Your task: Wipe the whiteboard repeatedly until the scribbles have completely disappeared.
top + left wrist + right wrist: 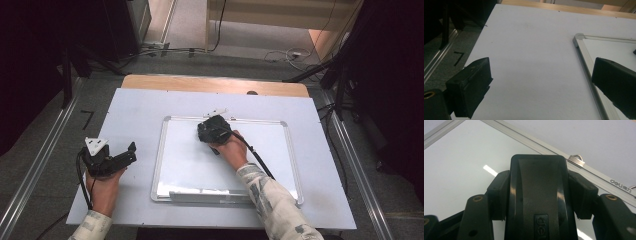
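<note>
A whiteboard [190, 165] with a silver frame lies flat in the middle of the pale table top. My right gripper [214, 131] rests on its upper part, near the top frame edge, and is shut on a black whiteboard eraser [539, 195] that sits flat between its fingers [499, 195]. The eraser presses on the white surface [454, 165] close to the frame [544, 147]. My left gripper [131, 152] is held by a hand left of the board, above the bare table, open with nothing between its fingers [471, 85]. The board's left frame corner [580, 40] lies ahead of it.
The table's wooden far edge [215, 84] runs behind the pale sheet. A tray strip [200, 196] sits along the board's near frame. Metal rails [40, 165] flank the table on the floor, with cables [285, 55] and dark stands beyond.
</note>
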`<state>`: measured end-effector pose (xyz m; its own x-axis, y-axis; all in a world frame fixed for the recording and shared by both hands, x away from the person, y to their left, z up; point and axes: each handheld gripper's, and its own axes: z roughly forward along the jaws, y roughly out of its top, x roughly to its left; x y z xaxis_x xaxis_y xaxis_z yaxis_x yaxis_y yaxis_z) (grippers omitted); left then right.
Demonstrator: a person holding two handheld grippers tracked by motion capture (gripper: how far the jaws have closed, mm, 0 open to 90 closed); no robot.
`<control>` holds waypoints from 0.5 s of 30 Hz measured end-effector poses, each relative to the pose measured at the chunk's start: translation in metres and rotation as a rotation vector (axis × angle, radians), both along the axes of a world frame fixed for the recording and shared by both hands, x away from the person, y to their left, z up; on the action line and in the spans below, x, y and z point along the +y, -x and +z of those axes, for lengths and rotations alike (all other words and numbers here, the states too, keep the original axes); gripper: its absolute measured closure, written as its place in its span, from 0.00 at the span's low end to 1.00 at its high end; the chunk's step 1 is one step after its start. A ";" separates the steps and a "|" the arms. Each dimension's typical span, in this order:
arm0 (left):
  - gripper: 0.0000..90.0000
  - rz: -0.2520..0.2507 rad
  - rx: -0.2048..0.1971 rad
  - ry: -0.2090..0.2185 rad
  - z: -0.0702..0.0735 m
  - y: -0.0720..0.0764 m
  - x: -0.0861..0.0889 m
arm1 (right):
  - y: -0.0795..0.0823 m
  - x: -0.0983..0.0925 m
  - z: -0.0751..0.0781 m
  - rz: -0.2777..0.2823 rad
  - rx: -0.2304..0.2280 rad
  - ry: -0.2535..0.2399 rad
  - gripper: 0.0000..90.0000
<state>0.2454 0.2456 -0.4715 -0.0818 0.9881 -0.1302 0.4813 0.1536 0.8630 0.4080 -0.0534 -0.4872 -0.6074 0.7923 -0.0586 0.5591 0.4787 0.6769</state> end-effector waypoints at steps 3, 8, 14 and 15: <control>0.04 0.001 0.001 -0.001 0.000 0.000 0.000 | -0.001 -0.005 0.000 -0.016 0.000 0.000 0.43; 0.04 0.000 0.003 -0.003 0.000 0.000 0.000 | -0.004 -0.017 0.000 -0.040 0.000 -0.001 0.43; 0.04 0.000 0.001 -0.001 0.000 0.000 0.000 | -0.006 -0.028 0.001 -0.063 0.000 0.005 0.43; 0.04 0.001 0.001 -0.001 0.000 0.000 0.000 | -0.006 -0.030 0.001 -0.067 0.000 0.004 0.43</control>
<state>0.2455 0.2454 -0.4716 -0.0829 0.9882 -0.1290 0.4818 0.1531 0.8628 0.4141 -0.0833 -0.4866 -0.5533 0.8307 -0.0618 0.5898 0.4432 0.6751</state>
